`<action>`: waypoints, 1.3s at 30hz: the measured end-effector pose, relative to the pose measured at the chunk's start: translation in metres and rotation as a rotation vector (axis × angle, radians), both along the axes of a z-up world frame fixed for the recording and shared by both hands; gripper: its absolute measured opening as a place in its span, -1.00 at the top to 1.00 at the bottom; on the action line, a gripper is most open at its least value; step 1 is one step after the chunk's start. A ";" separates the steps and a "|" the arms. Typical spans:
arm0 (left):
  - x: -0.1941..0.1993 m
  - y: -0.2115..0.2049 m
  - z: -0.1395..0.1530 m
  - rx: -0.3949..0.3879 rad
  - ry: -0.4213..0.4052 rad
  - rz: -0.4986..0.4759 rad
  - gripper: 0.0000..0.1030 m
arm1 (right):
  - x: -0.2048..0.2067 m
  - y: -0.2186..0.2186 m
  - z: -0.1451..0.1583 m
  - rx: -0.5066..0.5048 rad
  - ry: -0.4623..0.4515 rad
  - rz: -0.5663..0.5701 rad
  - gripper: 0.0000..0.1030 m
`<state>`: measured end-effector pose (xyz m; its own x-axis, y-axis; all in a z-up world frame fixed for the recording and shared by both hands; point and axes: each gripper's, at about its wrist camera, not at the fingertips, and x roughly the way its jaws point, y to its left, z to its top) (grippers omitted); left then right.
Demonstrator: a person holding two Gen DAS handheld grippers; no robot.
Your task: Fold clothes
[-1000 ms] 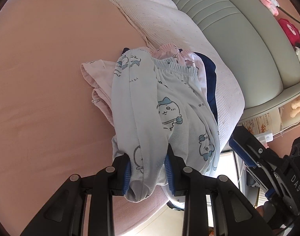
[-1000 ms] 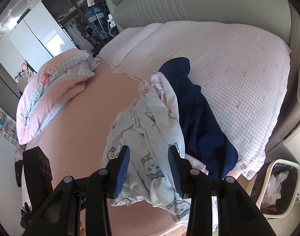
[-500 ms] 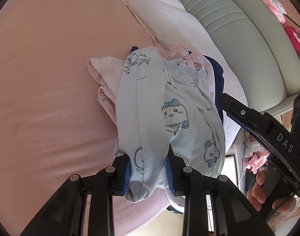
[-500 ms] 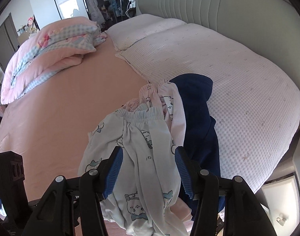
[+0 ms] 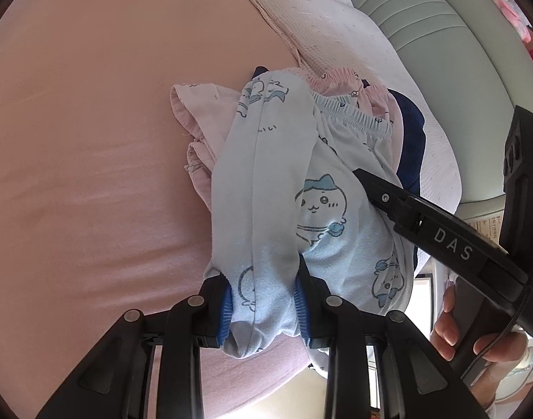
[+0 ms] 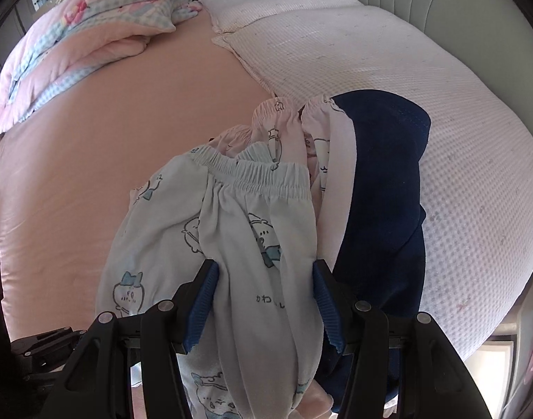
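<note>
Pink bedsheet fills most of what I'm seeing, with a padded grey-green headboard behind and a white waffle-textured pillow up against it. Off in the right wrist view a folded pink and blue checked quilt sits at the far side of the bed.

Light blue pajama pants with cartoon critters printed on them lie on top of the clothes pile near the bed's edge, over a pink printed garment and a navy garment. My left gripper is clamped on a bunched pant leg, blue pads squeezing the fabric from both sides. My right gripper has its jaws spread wide with the pants' fabric draped between them, the pads only at the edges of the cloth, not pinching it.

Readable stuff: "DAS" in white letters on the right gripper's body in the left wrist view, and a few small Japanese characters printed on the pants, roughly "かわ", the rest hidden in a fold. A hand grips that tool's handle.
</note>
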<state>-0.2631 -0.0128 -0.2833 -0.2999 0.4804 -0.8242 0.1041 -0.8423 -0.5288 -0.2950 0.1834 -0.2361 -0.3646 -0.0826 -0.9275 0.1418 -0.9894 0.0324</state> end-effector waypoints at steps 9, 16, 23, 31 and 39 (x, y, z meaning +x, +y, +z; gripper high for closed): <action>0.008 -0.011 -0.006 0.048 -0.027 0.012 0.47 | -0.012 0.026 -0.018 -0.213 -0.046 -0.044 -0.04; 0.016 -0.012 -0.004 0.025 -0.014 0.001 0.46 | 0.003 0.042 -0.019 -0.285 0.028 -0.091 0.63; 0.029 -0.015 0.007 -0.025 0.008 -0.007 0.48 | 0.029 0.001 0.018 -0.080 0.199 0.003 0.74; 0.046 -0.032 0.018 0.005 0.026 0.010 0.52 | 0.051 -0.012 0.045 -0.105 0.225 0.010 0.78; 0.049 -0.013 0.039 0.029 0.070 -0.031 0.52 | 0.064 -0.014 0.070 -0.156 0.233 0.054 0.79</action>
<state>-0.2143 -0.0257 -0.2443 -0.3414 0.5132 -0.7874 0.0402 -0.8290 -0.5577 -0.2308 0.1694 -0.1658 -0.5580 -0.2426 -0.7936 0.2155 -0.9659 0.1438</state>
